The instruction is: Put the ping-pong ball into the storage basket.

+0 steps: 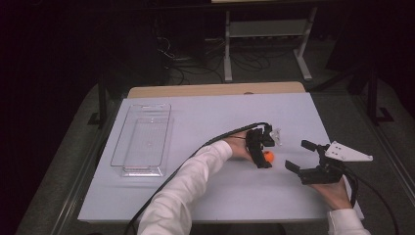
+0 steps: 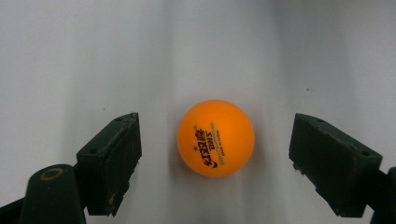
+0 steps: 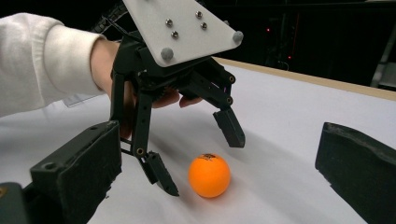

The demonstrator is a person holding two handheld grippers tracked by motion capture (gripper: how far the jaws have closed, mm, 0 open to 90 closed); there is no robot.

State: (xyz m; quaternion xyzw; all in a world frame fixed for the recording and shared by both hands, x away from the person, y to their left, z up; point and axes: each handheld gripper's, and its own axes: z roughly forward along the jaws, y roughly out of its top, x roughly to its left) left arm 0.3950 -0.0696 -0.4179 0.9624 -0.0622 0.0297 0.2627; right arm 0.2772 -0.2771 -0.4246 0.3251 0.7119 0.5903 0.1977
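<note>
At the left of the white table [image 1: 161,196] lies a clear plastic tray [image 1: 143,139], well apart from the action and apparently empty, though its transparency makes that hard to confirm. Moving right, the left gripper [image 1: 262,155] hangs over the orange ball [image 1: 268,156], which rests on the table surface right of centre. In the left gripper view the ball [image 2: 215,137] sits squarely between the two spread jaws, with a clear gap on either side, so nothing is touching it yet; a ball has no long axis, so the approach turns only on keeping it centred, and it looks centred now. The right gripper view shows the same from the side: the left gripper [image 3: 201,154] tilts down with one fingertip just beside the ball [image 3: 209,175] and the other raised a little behind it. Farther right, the right gripper [image 1: 303,159] rests near the table with its jaws released and holding nothing; it is the farther of the two from the ball. In the high view the ball is partly hidden by the left gripper's jaws, and whether those fingertips reach the table surface cannot be told. A closing squeeze seems the likely next move, and the ball could roll away if one jaw meets it first.
</note>
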